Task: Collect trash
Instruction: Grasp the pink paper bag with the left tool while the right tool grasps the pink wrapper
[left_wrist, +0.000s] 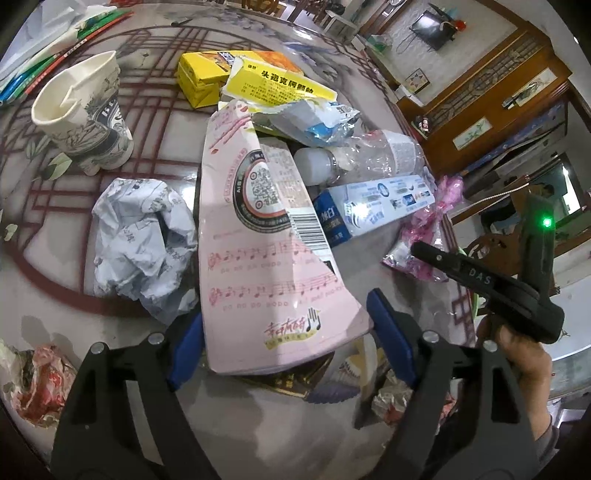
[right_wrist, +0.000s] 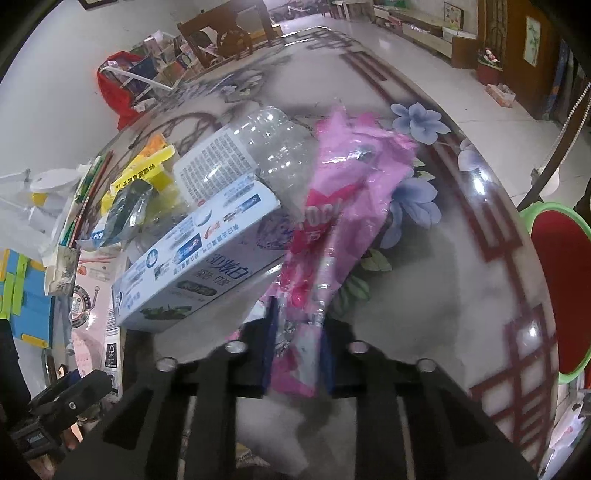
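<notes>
Trash lay heaped on the glossy patterned table (left_wrist: 155, 122), and each camera told a different part of it. From the left wrist I could see what the right one missed: a dented paper cup (left_wrist: 83, 118) standing upright, a crumpled ball of printed paper (left_wrist: 144, 240) beside a long pink carton (left_wrist: 258, 251), and the person's hand (left_wrist: 517, 362) gripping the other tool, marked "DAS". From the right wrist came the far side: a red stool with a green rim (right_wrist: 561, 291) off the table edge and a red bag (right_wrist: 114, 92) on the floor. Both views caught the blue-and-white toothpaste box (right_wrist: 192, 251), the clear crushed plastic bottle (right_wrist: 273, 147) and the yellow medicine box (left_wrist: 273, 85) printed with black Chinese characters. The left gripper (left_wrist: 288, 332) stood fairly wide, its 2 blue pads flanking the near end of the pink carton; whether they pressed on it I could not tell. That carton carried a QR code, a barcode and lines of red musical notes. The right gripper (right_wrist: 299, 350) was clamped narrow on the near end of a pink plastic wrapper (right_wrist: 343, 206), which stretched away from the pads just beside the toothpaste box; white letters "OCK" showed on a red patch.
</notes>
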